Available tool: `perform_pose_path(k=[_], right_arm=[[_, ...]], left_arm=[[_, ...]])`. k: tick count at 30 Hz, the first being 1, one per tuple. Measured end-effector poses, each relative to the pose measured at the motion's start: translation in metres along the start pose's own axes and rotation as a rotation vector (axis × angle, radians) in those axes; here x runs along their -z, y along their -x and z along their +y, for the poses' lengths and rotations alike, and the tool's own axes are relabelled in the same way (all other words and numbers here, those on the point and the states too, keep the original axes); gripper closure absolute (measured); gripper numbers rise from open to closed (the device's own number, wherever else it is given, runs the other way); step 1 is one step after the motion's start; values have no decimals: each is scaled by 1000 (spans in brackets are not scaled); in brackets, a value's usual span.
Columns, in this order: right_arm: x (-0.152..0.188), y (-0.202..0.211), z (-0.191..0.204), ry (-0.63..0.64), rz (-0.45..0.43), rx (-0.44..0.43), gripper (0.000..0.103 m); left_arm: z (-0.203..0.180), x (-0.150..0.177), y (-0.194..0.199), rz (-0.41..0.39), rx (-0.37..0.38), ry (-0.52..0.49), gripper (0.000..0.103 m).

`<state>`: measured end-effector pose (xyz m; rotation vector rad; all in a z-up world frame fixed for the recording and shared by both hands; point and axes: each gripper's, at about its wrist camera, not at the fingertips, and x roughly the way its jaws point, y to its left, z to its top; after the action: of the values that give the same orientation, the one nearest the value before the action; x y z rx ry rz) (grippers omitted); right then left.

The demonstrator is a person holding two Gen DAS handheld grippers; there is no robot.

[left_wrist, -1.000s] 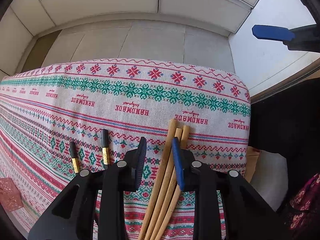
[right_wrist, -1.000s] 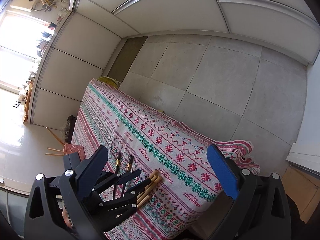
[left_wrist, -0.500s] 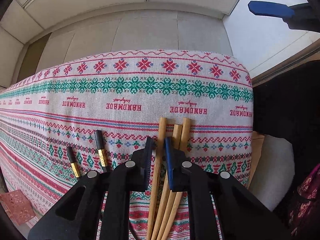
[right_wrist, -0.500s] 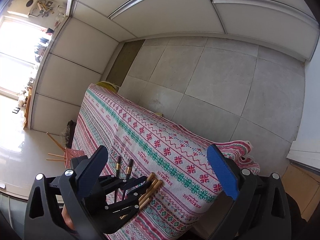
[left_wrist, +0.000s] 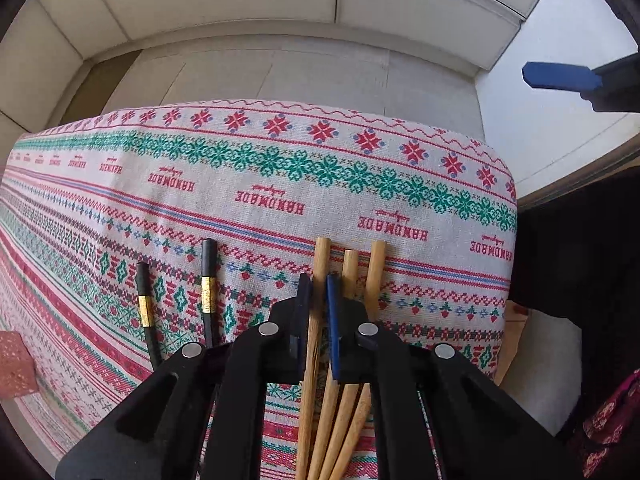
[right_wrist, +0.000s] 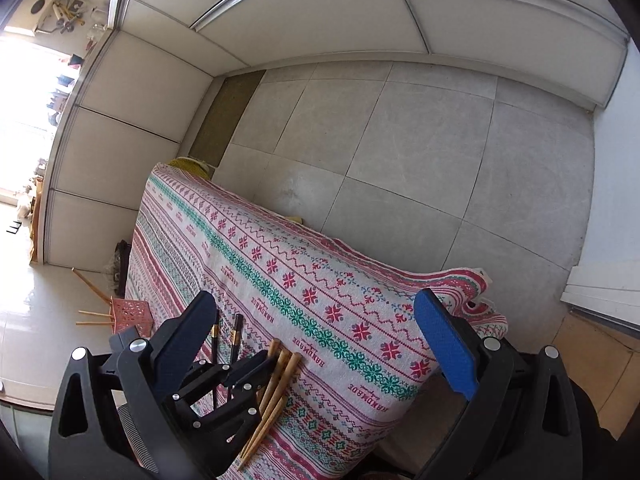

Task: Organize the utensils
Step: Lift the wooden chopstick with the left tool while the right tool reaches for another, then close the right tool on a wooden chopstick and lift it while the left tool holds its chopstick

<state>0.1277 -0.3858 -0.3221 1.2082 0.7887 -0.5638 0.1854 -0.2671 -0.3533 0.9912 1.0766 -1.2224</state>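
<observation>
Three wooden chopsticks (left_wrist: 350, 272) lie side by side on the patterned tablecloth (left_wrist: 280, 184). My left gripper (left_wrist: 318, 294) is shut on the leftmost wooden chopstick (left_wrist: 321, 256). Two black chopsticks with gold bands (left_wrist: 208, 276) lie to the left. In the right wrist view the left gripper (right_wrist: 256, 364) sits on the wooden chopsticks (right_wrist: 280, 372), beside the black chopsticks (right_wrist: 236, 336). My right gripper (right_wrist: 316, 344) is wide open and empty, held above the table's right end.
A pink perforated holder (right_wrist: 130, 314) with wooden sticks stands at the table's left side; its corner shows in the left wrist view (left_wrist: 14, 364). The table's far edge and right edge drop to a grey tiled floor (right_wrist: 400, 152).
My left gripper has moved left over the leftmost wooden chopstick and closed its jaws on it. The right gripper has stayed open in about the same place.
</observation>
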Motion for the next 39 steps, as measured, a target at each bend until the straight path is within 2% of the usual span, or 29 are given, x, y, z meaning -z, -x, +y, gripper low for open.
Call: perform_pose_path(k=[5,9,12,14,16,17,18,19,21,23,24,27,29,34,39], right_arm=[[9,-22,4,-2,103,17,7],[21,-42,10,22,204,34,7],[34,-58,17,30,281,44,8],[43,-70,18,-7,339,35,15],[51,-81,20,-37,389,66,28],[54,-86,21,-46,402,82,39],[57,-89,23,-47,407,105,47],[59,-91,27,-36,400,133,48],[64,-90,34,-13,377,152,59],[67,-92,41,-9,371,178,63],[69,-92,44,-4,369,191,69],[73,-98,52,11,373,240,80],[73,-104,53,7,383,271,83],[74,-107,63,7,370,310,83],[79,-113,73,16,380,309,83]], left_arm=[[24,18,20,-69,-17,97,96],[44,44,53,-175,-26,208,96],[53,71,81,-269,-76,274,96],[57,91,101,-337,-105,316,96],[67,104,122,-397,-128,362,96],[68,111,130,-420,-143,377,96],[69,117,137,-439,-160,384,96],[72,122,147,-458,-175,392,96],[73,132,164,-509,-186,412,97],[79,136,174,-548,-185,426,97],[79,138,178,-565,-188,429,97],[79,144,187,-600,-181,447,97],[80,147,189,-616,-176,461,97],[82,155,202,-660,-176,478,97],[84,160,209,-681,-181,493,97]])
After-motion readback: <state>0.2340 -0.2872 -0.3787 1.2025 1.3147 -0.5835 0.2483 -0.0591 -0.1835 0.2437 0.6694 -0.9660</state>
